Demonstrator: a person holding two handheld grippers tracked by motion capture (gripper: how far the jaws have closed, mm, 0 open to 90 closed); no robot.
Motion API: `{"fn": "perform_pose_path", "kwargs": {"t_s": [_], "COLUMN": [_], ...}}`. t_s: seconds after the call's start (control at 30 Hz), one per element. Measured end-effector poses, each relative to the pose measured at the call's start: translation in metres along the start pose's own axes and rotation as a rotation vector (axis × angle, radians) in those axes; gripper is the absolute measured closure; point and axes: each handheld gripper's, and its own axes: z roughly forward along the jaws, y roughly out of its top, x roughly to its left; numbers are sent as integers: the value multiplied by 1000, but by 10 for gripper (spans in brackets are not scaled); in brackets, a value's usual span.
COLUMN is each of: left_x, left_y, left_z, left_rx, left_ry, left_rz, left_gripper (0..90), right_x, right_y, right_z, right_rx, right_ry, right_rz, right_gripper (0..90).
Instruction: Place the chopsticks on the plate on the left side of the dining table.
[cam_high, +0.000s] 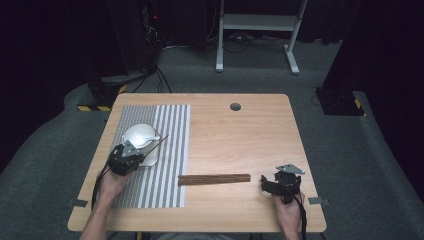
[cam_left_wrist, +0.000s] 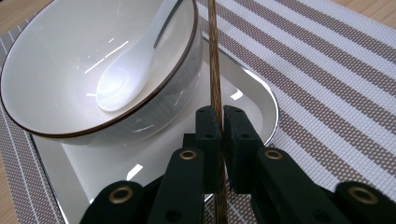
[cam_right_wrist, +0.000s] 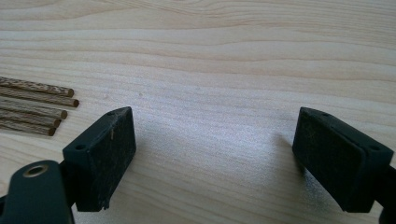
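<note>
Table-setting work, by the look of it. Left gripper (cam_high: 131, 156) clamped hard on a single wooden chopstick (cam_left_wrist: 214, 65), jaws pinched nearly together on the shaft, most of the stick running out ahead so the far end can be steered. Held low over the striped placemat (cam_left_wrist: 327, 70), right beside the white bowl (cam_left_wrist: 56, 60) that sits on a white plate (cam_left_wrist: 254, 100), a porcelain spoon (cam_left_wrist: 126, 70) resting inside the bowl. Chopstick passing just by the bowl's rim; touching it or merely close, hard to tell from this angle. Gripped near one end, probably, so that the stick can be laid flat alongside the plate without the jaws knocking the crockery.

Right gripper (cam_high: 270, 185) parked on bare table (cam_right_wrist: 210, 56), jaws spread wide and holding nothing, facing the bundle of remaining chopsticks (cam_right_wrist: 32, 107) just beside it. Kept open and near, seemingly ready to take the next stick.
</note>
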Motion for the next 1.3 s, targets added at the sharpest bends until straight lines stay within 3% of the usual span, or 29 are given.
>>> {"fn": "perform_pose_path", "kwargs": {"t_s": [0.97, 1.3], "left_x": [6, 4], "left_y": [-7, -9], "left_z": [8, 6], "left_rx": [26, 5], "left_ry": [25, 38], "left_rz": [-35, -61], "left_gripper": [833, 719], "right_x": [0, 0], "right_y": [0, 0], "right_z": [0, 0], "right_rx": [0, 0], "right_ry": [0, 0], "right_rz": [0, 0], "right_gripper": [130, 130]}}
